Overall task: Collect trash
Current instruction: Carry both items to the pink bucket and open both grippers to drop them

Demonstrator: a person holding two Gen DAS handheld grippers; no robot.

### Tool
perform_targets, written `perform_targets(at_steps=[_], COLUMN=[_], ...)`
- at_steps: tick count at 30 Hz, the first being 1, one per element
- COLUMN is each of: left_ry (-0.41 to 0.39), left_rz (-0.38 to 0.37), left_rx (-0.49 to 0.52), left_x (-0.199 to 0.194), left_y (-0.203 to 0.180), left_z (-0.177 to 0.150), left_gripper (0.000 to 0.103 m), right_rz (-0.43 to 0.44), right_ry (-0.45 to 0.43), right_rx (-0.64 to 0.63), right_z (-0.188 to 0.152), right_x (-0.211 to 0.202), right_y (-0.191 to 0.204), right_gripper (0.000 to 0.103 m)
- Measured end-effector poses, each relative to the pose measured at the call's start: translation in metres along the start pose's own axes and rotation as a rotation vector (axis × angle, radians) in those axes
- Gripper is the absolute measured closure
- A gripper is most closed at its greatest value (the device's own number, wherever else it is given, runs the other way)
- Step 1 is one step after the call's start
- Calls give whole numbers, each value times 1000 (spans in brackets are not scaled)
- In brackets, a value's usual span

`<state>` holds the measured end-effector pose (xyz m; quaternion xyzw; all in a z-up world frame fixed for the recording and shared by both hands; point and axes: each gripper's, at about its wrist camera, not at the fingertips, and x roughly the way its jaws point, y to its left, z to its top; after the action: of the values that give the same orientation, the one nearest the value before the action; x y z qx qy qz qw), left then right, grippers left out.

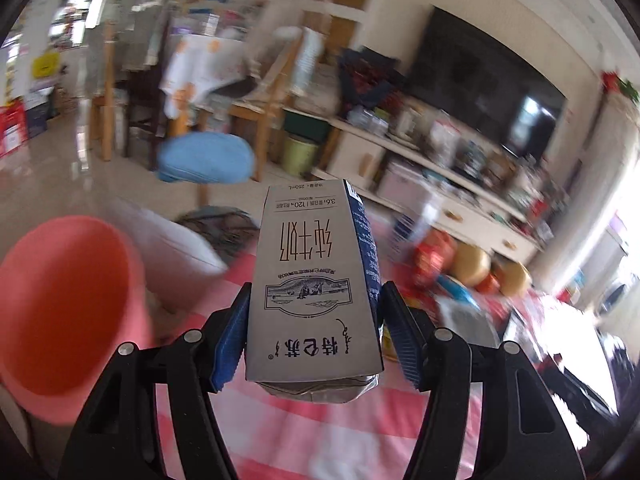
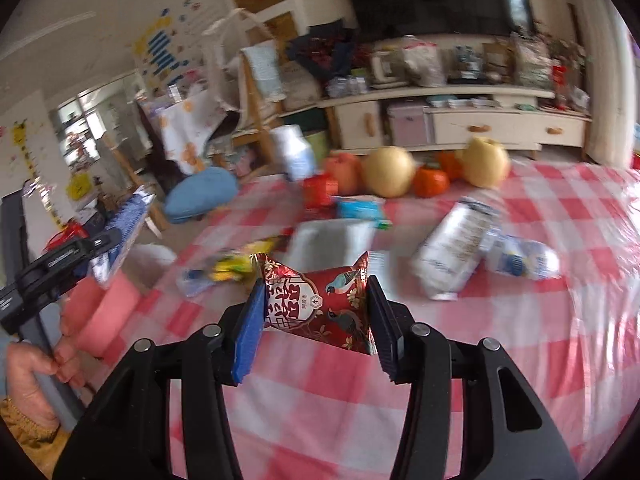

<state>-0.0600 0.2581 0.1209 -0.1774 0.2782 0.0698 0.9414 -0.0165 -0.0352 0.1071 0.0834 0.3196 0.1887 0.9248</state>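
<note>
My left gripper (image 1: 314,334) is shut on a grey milk carton (image 1: 316,280) and holds it above the red-checked table, right of a pink bin (image 1: 68,312). In the right wrist view the left gripper (image 2: 92,256) holds the carton (image 2: 124,228) over the pink bin (image 2: 104,312) at the table's left edge. My right gripper (image 2: 316,320) is shut on a red patterned wrapper (image 2: 324,304) above the table. More trash lies ahead: a yellow wrapper (image 2: 236,266), a white packet (image 2: 328,244), a silver bag (image 2: 452,248), a blue-white wrapper (image 2: 524,260).
Fruit (image 2: 388,172) and a small red box (image 2: 318,190) sit at the far edge of the checked tablecloth (image 2: 520,360). Beyond are a blue stool (image 2: 200,194), wooden chairs (image 1: 260,112), a TV cabinet (image 2: 460,120) and a TV (image 1: 488,80).
</note>
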Motion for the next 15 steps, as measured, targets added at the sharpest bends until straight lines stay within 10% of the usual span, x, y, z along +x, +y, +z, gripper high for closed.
perform_targets(at_steps=[15], left_ry=[-23], left_rz=[309], left_rx=[-324], left_x=[-11], left_y=[202], left_z=[25], left_gripper=[39], right_rz=[448], right_ry=[132], right_rx=[-400], right_z=[25], right_x=[99], right_y=[293], right_gripper=[52])
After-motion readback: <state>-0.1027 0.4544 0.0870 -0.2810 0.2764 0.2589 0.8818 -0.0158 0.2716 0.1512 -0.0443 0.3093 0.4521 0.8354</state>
